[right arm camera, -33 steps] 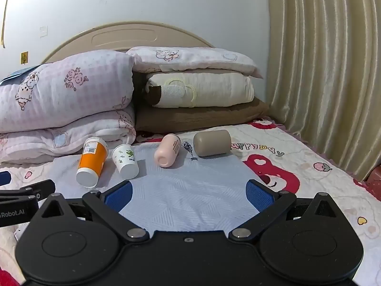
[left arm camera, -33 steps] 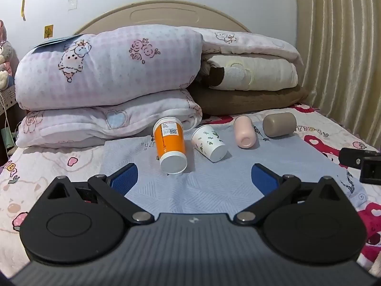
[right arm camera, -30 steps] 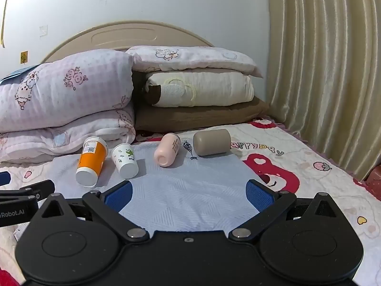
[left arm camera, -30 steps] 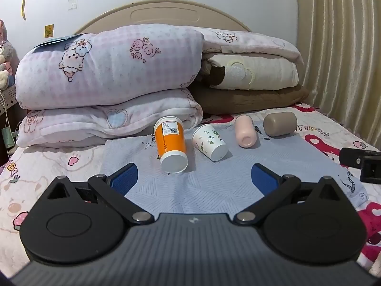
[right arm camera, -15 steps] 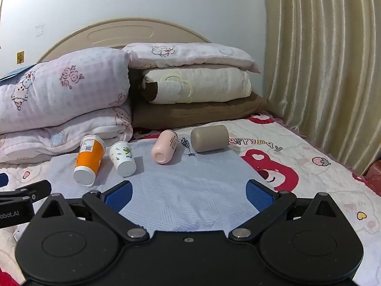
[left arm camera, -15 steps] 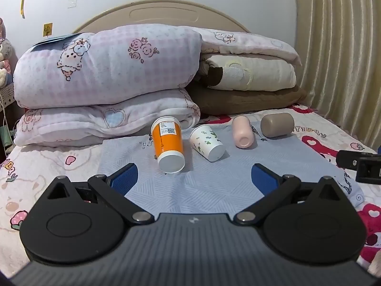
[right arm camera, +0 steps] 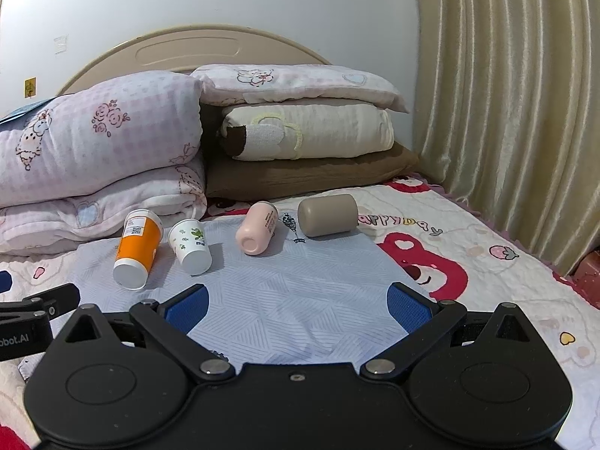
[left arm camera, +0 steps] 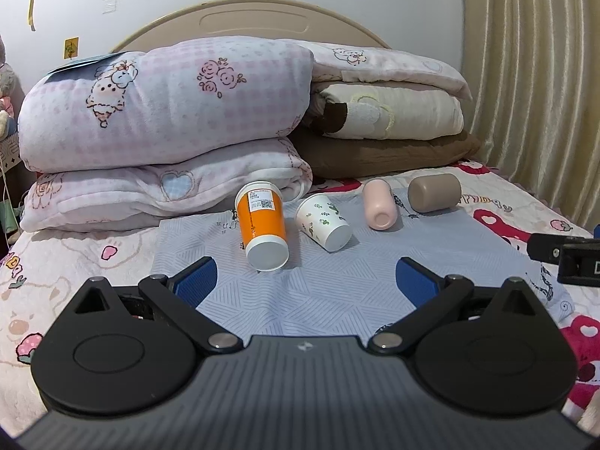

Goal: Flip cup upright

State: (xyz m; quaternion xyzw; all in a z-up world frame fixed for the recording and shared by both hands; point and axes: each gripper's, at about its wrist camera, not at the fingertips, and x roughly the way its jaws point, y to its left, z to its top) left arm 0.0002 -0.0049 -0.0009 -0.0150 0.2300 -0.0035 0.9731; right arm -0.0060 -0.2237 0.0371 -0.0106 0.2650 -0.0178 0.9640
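Cups are laid out in a row on their sides across the far part of a grey-blue mat, which is spread over the cartoon-print bedsheet, presumably to give the soft bed a flatter working patch. Behind the row, folded quilts are stacked against the headboard, so room for a reach is left only from the near side. Of the four, the taupe cup is the bulkiest and is placed farthest right, lying crosswise with one closed end turned toward the left. The orange cup is set at the left end, its white base facing the cameras and its rim pointing back at the quilts. Between them the white leaf-print cup and the slim pink cup are tipped the same way, bases forward; whether the pink one carries a lid cannot be made out from here. None is yet stood up, and none is touched. The left gripper is held back over the mat's near edge with its blue pads spread wide, nothing between them, aimed at the orange and white cups. The right gripper is likewise held apart and empty, facing the pink cup.
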